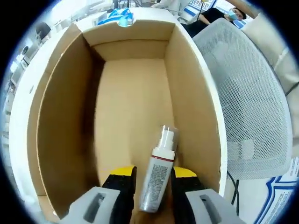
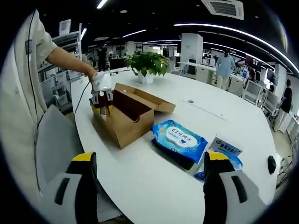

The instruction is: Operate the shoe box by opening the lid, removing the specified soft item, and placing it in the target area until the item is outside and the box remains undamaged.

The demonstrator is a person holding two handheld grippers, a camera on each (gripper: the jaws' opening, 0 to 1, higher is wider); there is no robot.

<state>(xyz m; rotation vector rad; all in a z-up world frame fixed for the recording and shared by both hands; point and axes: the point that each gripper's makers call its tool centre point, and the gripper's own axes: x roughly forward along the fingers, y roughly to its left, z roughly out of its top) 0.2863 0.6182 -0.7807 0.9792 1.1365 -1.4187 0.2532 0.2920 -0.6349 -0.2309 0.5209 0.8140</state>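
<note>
I look down into the open brown shoe box [image 1: 131, 93]. A white spray bottle [image 1: 159, 170] with a clear cap and a red band lies along its floor, cap pointing away. My left gripper [image 1: 153, 189] has its black, yellow-tipped jaws tight against both sides of the bottle. In the right gripper view the same box [image 2: 128, 121] stands on the white table's left part, lid flaps folded out. A person's hand holds the left gripper [image 2: 101, 100] down into its near end. My right gripper [image 2: 149, 186] stands wide open above the table's near edge, holding nothing.
A blue wipes pack [image 2: 180, 140] and a small white-blue carton [image 2: 224, 148] lie right of the box. A potted plant [image 2: 148, 63] stands behind it. A grey mesh chair [image 1: 252, 102] sits beside the white round table [image 2: 140, 182]. People stand far back.
</note>
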